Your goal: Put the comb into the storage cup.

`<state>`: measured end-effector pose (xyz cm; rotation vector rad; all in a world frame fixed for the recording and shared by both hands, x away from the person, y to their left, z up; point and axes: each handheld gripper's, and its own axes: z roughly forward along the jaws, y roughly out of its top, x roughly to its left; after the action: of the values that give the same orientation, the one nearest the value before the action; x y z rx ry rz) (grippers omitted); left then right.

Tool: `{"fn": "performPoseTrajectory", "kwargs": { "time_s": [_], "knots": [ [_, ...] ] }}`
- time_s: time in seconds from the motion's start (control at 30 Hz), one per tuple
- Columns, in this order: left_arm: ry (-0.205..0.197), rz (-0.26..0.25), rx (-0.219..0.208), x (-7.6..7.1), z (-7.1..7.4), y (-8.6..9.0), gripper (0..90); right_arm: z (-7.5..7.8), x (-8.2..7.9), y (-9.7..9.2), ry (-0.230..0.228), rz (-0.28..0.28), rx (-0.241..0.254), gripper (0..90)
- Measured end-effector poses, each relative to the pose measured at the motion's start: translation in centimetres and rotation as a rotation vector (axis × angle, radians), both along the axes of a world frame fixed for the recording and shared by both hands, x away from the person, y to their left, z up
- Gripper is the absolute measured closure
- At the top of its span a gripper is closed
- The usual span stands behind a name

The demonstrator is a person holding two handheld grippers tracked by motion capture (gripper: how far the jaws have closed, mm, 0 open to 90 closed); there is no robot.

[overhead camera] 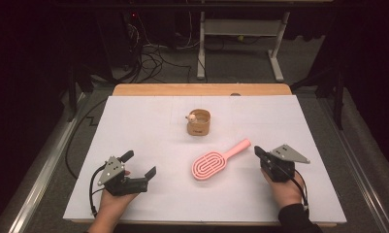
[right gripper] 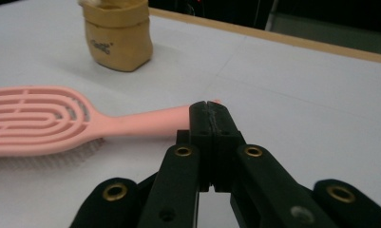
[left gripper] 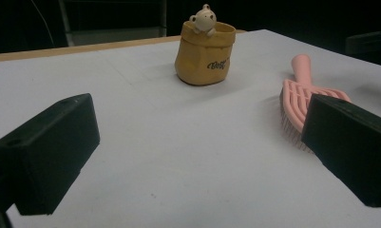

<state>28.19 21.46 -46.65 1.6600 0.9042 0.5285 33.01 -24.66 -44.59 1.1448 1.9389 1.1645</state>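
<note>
Lying bristles-down on the white table (overhead camera: 134,121), right of centre, the pink brush (overhead camera: 212,164) kept its handle free to grab. Long axis diagonal: head toward near-left, handle pointing far-right, tip just before the right gripper (overhead camera: 256,151). Jaws pressed together there with nothing between, poised at the handle's end, probably lining up for a grab. Left gripper (overhead camera: 139,164) resting at near-left, jaws wide, holding nothing. Tan bear cup (overhead camera: 198,122) standing upright farther back, well clear of the brush.

A lab here: white-covered desk (overhead camera: 134,126), loose cables (overhead camera: 151,60) on grey floor, bare equipment frames (overhead camera: 240,29) behind
</note>
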Motion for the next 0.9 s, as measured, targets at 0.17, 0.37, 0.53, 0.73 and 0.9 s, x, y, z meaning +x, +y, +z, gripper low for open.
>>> {"fn": "performPoseTrajectory", "kwargs": {
  "time_s": [0.17, 0.37, 0.53, 0.73, 0.9],
  "knots": [
    [-0.005, -0.009, -0.004, 0.0, 0.0, 0.0, 0.0, 0.0, 2.3, 1.4, 0.036, -0.007, -0.055, 90.0],
    [-0.003, -0.014, -0.001, 0.1, -0.1, 0.0, 0.0, -0.3, 5.6, 3.4, 0.098, -0.013, -0.14, 90.0],
    [-0.007, -0.013, -0.01, 0.0, -0.1, 0.0, 0.0, 0.3, 7.3, 4.9, 0.123, 0.007, -0.237, 90.0],
    [-0.008, -0.015, -0.012, 0.1, -0.1, 0.0, 0.0, 0.2, 7.9, 5.7, 0.169, 0.026, -0.289, 90.0],
    [-0.008, -0.015, -0.014, 0.1, -0.1, 0.0, 0.0, -0.1, 8.1, 5.8, 0.193, 0.029, -0.31, 90.0]
  ]
}}
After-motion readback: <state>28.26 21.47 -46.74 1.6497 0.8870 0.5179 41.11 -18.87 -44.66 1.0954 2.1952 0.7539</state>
